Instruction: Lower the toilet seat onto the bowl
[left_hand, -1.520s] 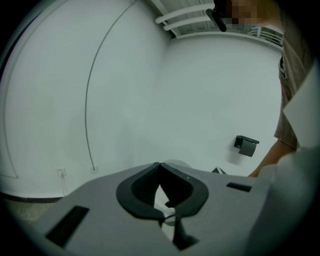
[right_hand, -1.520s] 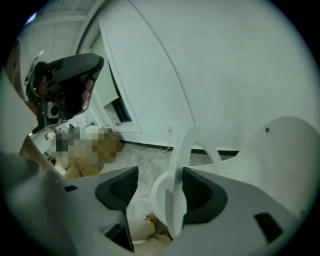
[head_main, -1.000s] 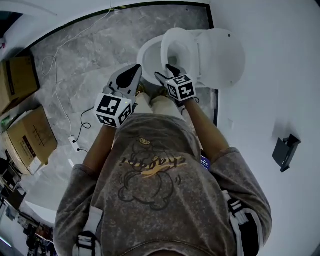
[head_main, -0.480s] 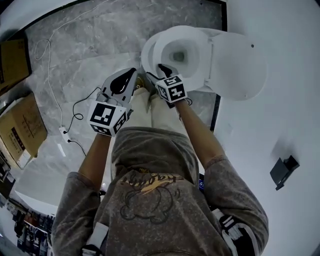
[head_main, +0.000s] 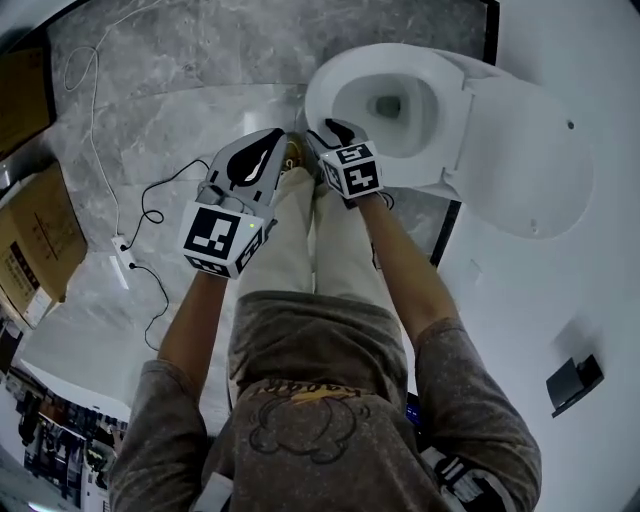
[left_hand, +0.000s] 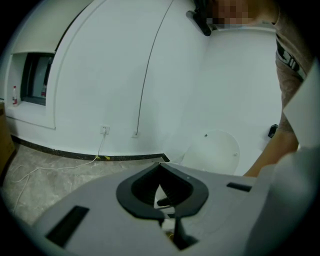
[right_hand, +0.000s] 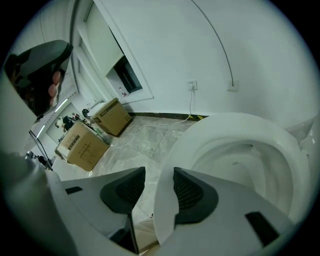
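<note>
Head view, looking steeply down on a person standing at a toilet on a grey marble floor (head_main: 200, 70). The toilet seat (head_main: 390, 58) sits at 1 o'clock in the frame, lying over the bowl (head_main: 395, 118); whether it rests fully on the rim cannot be told. The lid (head_main: 525, 165) stands open at 3 o'clock of the seat, back toward the white wall.

The right tool (head_main: 336, 130) reaches the seat's front edge at 7 o'clock of the ring. In the right gripper view the white seat rim passes between its two black pads: the jaws are closing, but a strip of floor shows between the left pad and the rim, so the seat is not clamped.

The left tool (head_main: 270, 142) hangs above the floor at 9 o'clock of the right tool, well clear of the toilet. Its jaws meet at the tips and hold nothing (the left gripper view shows only wall and lid beyond them).

A white cable (head_main: 95, 130) trails across the floor to a power strip (head_main: 122, 262) at 9 o'clock, with cardboard boxes (head_main: 35, 250) along the frame's left edge.
</note>
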